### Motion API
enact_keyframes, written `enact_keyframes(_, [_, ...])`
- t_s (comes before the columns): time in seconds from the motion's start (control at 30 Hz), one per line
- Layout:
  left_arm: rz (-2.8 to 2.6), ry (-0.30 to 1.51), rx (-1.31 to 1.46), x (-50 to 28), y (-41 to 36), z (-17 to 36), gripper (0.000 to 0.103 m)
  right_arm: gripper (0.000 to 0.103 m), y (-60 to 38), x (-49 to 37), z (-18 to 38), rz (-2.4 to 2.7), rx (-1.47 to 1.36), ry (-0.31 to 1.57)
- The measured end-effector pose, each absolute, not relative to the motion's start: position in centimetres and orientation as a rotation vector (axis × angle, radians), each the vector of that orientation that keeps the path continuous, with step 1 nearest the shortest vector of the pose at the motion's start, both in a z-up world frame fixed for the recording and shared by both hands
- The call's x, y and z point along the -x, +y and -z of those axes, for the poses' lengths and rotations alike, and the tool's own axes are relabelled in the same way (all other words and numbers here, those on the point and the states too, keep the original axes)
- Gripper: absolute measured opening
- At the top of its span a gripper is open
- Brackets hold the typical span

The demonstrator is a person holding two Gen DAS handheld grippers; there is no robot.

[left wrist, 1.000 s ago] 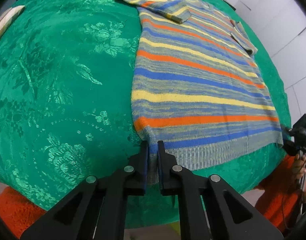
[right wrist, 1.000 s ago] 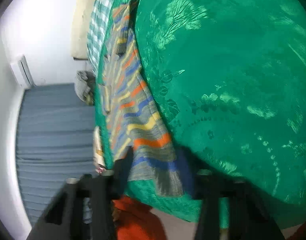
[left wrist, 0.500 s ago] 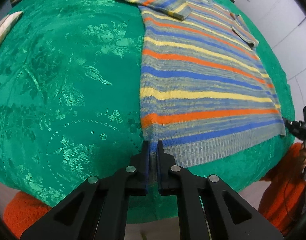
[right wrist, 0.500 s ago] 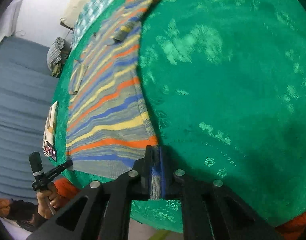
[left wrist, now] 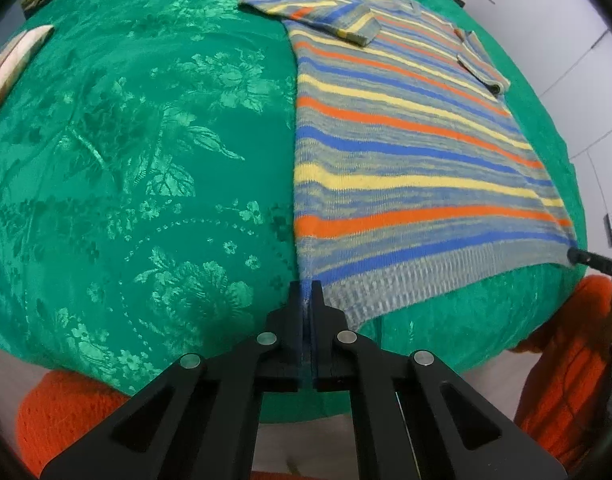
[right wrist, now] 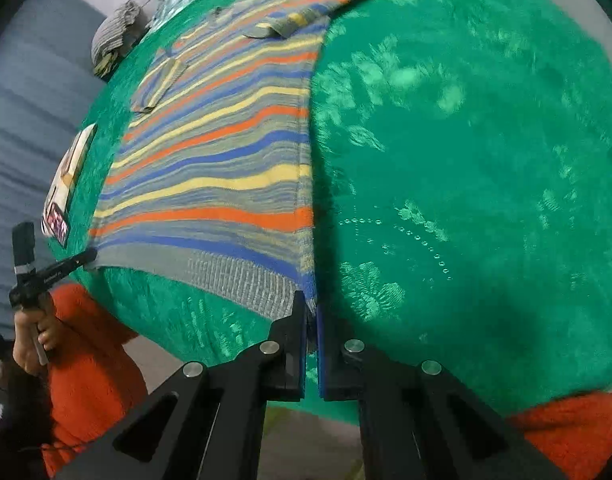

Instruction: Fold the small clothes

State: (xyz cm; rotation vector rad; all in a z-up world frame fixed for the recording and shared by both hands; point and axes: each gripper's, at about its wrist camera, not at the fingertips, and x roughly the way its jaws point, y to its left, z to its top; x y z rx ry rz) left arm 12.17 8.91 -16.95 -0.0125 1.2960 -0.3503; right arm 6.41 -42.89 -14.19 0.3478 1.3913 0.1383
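Observation:
A striped knit sweater (left wrist: 406, 152) in blue, orange, yellow and grey lies flat on a green brocade tablecloth (left wrist: 145, 152), both sleeves folded in over its chest. My left gripper (left wrist: 306, 292) is shut on the hem's left corner at the table's front edge. In the right wrist view my right gripper (right wrist: 310, 304) is shut on the hem's right corner of the sweater (right wrist: 225, 168). Each gripper also shows small in the other's view, the right one at the far hem corner (left wrist: 586, 258), the left one likewise (right wrist: 71, 262).
A book or box (left wrist: 13, 64) lies at the table's left edge, also in the right wrist view (right wrist: 67, 176). A bundle of grey cloth (right wrist: 113, 38) sits beyond the table. The person's orange sweater (right wrist: 89, 360) shows below the table edge.
My right gripper has swung in and closed on the hem's right corner. My left gripper stays shut on the left corner; the hem now lies straighter along the front edge.

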Motion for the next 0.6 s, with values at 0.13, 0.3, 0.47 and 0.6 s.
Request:
enact_keyframes(0.13, [0.343, 1.289, 0.001, -11.9, 8.6, 16.5, 0.000, 0.003, -41.6, -6.6, 13.2, -0.126, -0.261, 1.403])
enact_keyframes(0.3, [0.350, 1.278, 0.013, -11.6, 9.2, 15.3, 0.000, 0.003, -40.9, -6.2, 11.8, -0.120, -0.255, 1.372])
enact_keyframes(0.47, [0.317, 1.304, -0.046, -11.6, 8.8, 16.8, 0.000, 0.003, -40.4, -5.6, 11.7, -0.111, -0.231, 1.381])
enact_keyframes(0.6, [0.273, 1.319, -0.126, -11.7, 7.5, 19.2, 0.000, 0.003, -40.8, -5.6, 17.0, -0.065, -0.244, 1.461])
